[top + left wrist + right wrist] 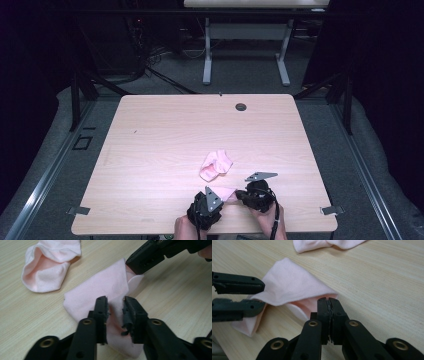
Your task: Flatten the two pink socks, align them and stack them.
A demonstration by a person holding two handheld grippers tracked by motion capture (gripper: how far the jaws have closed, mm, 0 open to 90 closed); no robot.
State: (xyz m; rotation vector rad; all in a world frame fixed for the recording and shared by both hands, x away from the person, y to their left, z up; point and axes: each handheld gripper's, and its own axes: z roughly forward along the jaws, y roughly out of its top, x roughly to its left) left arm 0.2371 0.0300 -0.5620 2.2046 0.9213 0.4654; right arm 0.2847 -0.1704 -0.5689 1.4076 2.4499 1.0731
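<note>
1. sock [100, 287], pale pink, lies flat near the front edge of the table [150, 130], between the two grippers, so both hands can work on it at once.
2. the right gripper [328, 302] has its jaws pressed tight together on the edge of the sock's open end; in the right gripper view the black pads meet with a thin layer of cloth nipped between them. i judge this pinch is meant to pin or lift one lip of the opening.
3. the left gripper [115, 305] comes at the same sock from the other side. its jaws straddle a raised fold of the fabric with a narrow gap between them. the cloth sits between the pads, but i cannot tell for sure whether they press on it; the gap suggests they don't grip firmly yet.
4. a second sock [216, 165], same pink, lies bunched a little farther back on the table, apart from the first and untouched. it is probably the mate, left within easy reach.
5. holding opposite edges like this looks like preparation for spreading or turning the sock, likely towards pairing the two.
</note>
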